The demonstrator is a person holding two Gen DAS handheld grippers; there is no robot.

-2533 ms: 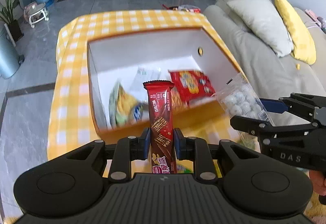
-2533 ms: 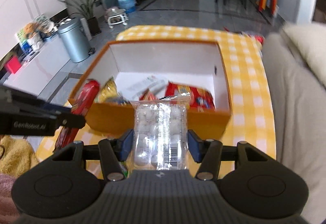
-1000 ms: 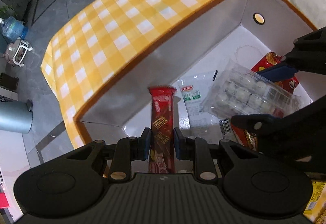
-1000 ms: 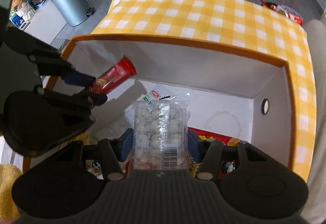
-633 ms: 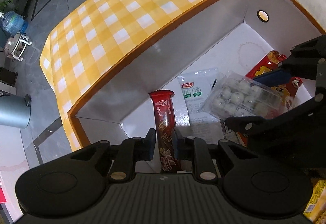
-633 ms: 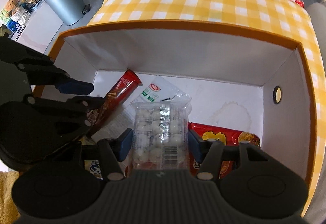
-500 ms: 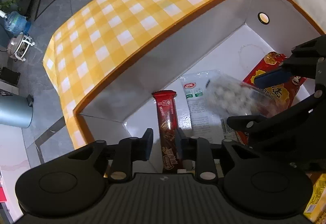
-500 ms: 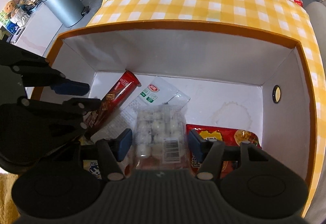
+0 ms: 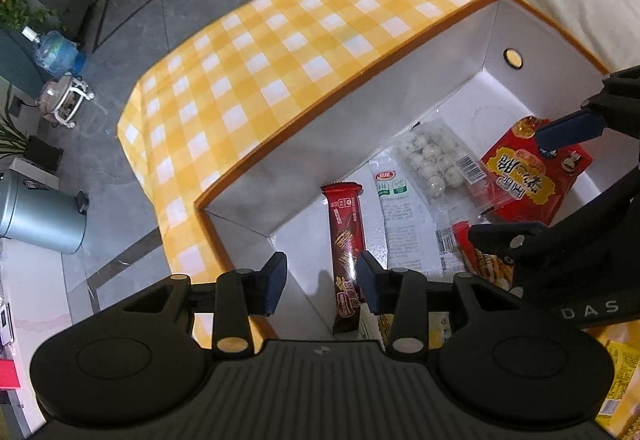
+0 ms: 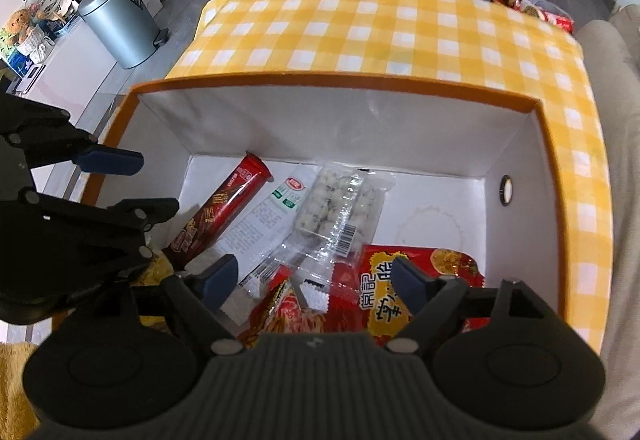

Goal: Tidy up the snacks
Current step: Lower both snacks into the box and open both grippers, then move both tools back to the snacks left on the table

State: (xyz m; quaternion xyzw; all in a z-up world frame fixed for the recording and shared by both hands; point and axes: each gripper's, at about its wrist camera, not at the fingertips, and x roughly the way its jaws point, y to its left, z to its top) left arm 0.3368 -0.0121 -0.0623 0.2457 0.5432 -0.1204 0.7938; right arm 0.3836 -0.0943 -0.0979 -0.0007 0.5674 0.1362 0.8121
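At the bottom centre of the left wrist view, the left claw (image 9: pixel 322 282) has just been opening; its two blue pads stand apart, and the long dark red biscuit bar in a glossy wrapper (image 9: pixel 345 240) lies between them without being pressed, resting on the white floor of the box. At the bottom centre of the right wrist view, the right claw (image 10: pixel 312 278) has also just been opening and now stands wide, holding nothing. Just above its pads lies the clear plastic bag of small white balls with a barcode label (image 10: pixel 340 210), which rests partly on a flat white packet with a red and green logo (image 10: pixel 276 212) and partly on a large red snack bag with yellow printing (image 10: pixel 420 272). A smaller red packet showing thin fried sticks (image 10: pixel 296 310) lies between the pads at the lower edge. All these snacks are inside the open cardboard box with white inner walls and orange rim (image 10: pixel 352 80), which fills the middle of both views and has a small round hole in its right wall. The box stands on the bench covered with a yellow and white checked cloth (image 10: pixel 400 24). In the upper left of the right wrist view stands a grey metal pedal bin (image 10: pixel 118 26) on the grey tiled floor.
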